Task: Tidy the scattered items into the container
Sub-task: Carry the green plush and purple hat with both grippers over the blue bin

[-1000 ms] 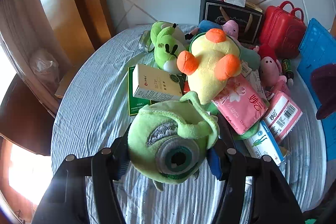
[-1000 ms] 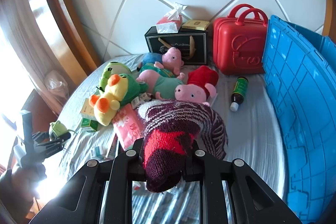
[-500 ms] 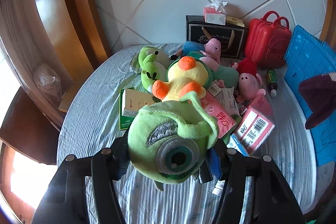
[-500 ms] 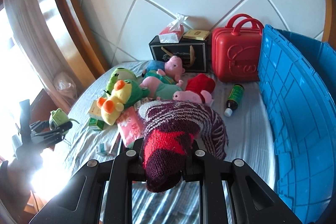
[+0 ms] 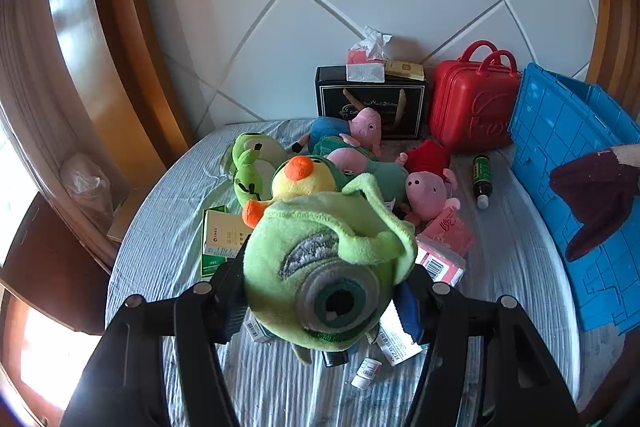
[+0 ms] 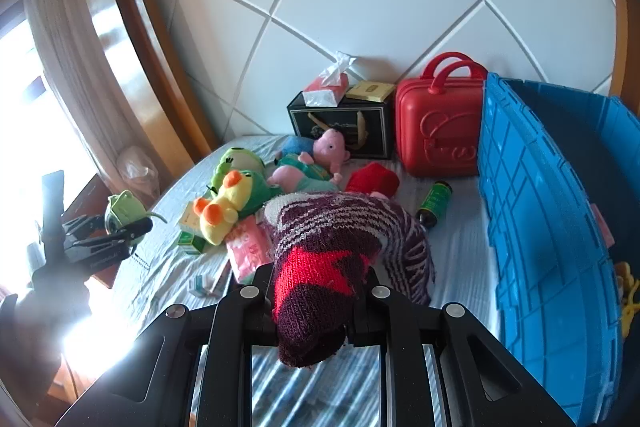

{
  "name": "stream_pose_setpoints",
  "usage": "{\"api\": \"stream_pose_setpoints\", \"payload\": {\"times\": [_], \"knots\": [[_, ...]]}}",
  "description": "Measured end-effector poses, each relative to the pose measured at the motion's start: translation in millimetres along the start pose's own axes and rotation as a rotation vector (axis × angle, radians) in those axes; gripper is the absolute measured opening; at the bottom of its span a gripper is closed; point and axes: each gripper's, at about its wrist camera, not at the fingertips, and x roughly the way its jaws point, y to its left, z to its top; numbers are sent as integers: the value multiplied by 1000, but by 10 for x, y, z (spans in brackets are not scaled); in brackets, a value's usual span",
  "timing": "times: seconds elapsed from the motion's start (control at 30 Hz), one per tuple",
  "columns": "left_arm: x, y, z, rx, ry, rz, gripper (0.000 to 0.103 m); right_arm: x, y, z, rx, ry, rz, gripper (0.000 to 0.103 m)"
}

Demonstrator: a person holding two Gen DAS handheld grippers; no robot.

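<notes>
My left gripper (image 5: 324, 291) is shut on a green one-eyed plush (image 5: 320, 267) and holds it high above the table; it also shows far left in the right wrist view (image 6: 120, 219). My right gripper (image 6: 320, 283) is shut on a maroon knitted hat with a red star (image 6: 332, 255), held above the table left of the blue crate (image 6: 532, 227). The hat also shows at the right of the left wrist view (image 5: 596, 195), in front of the crate (image 5: 560, 147).
A pile lies mid-table: yellow duck plush (image 5: 304, 179), green frog plush (image 5: 252, 163), pink pig plushes (image 5: 428, 191), pink tissue packs (image 5: 448, 231), medicine boxes (image 5: 220, 235), a green bottle (image 5: 482, 175). A red case (image 5: 472, 111) and black gift box (image 5: 372, 103) stand at the wall.
Both grippers have risen and pulled back from the pile with their loads. The right gripper has come nearer the crate, whose inside now shows.
</notes>
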Motion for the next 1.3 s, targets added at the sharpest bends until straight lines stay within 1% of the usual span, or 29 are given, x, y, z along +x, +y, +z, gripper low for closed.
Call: {"api": "stream_pose_setpoints", "payload": {"times": [0.27,0.53,0.97,1.3], "knots": [[-140,-536,166,55,-32,-22,60,-382,-236,64,-32,-54,-6,20],[-253,-1131,366,109,-66,-65,60,-689,-585,127,-17,-85,-14,20],[-371,-2177,754,211,-123,-153,60,-1231,-1214,230,23,-144,-56,20],[-441,-3080,1028,306,-164,-246,60,-1648,-1672,213,64,-192,-107,20]]}}
